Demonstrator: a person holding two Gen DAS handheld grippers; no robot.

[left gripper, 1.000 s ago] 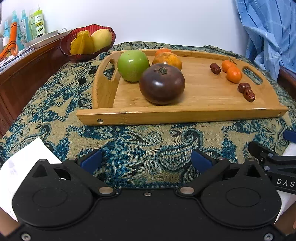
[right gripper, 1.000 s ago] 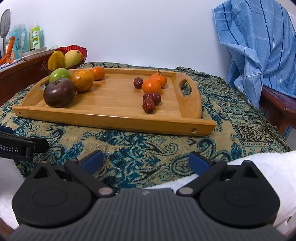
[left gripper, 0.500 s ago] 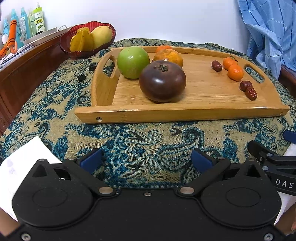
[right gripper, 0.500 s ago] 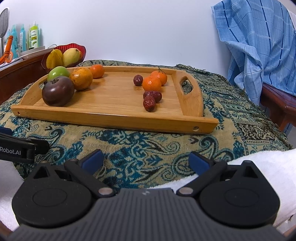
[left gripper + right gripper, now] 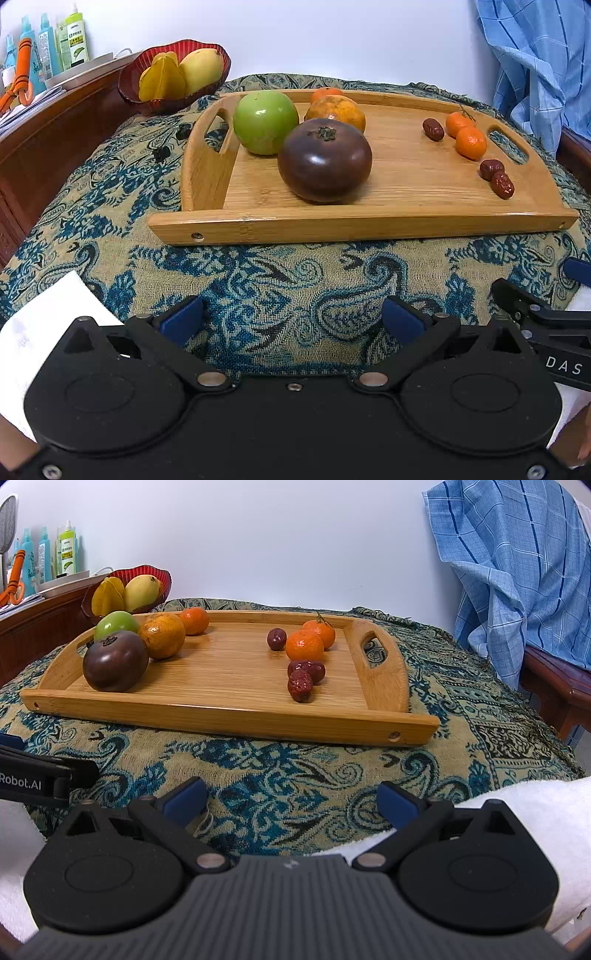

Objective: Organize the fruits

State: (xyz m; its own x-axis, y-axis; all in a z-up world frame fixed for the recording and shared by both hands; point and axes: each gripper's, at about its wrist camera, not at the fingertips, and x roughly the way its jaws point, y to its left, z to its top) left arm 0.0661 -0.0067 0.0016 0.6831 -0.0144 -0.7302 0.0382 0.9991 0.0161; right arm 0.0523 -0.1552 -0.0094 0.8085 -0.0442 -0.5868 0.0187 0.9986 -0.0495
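On the paisley-clothed worktop [image 5: 110,206] the wooden tray [image 5: 369,225] lies long axis across the view, handles at its ends; big fruit, led by the dark purple fruit [image 5: 324,159], crowd its left end, tangerines [image 5: 305,645] and dates [image 5: 300,685] its right, seemingly sorted by size; left claw [image 5: 291,317] and right claw [image 5: 291,797] hover wide and empty, well short of the tray.

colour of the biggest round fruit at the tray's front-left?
Dark purple-brown, glossy, on the wooden tray: the large round fruit shows best in the left wrist view.
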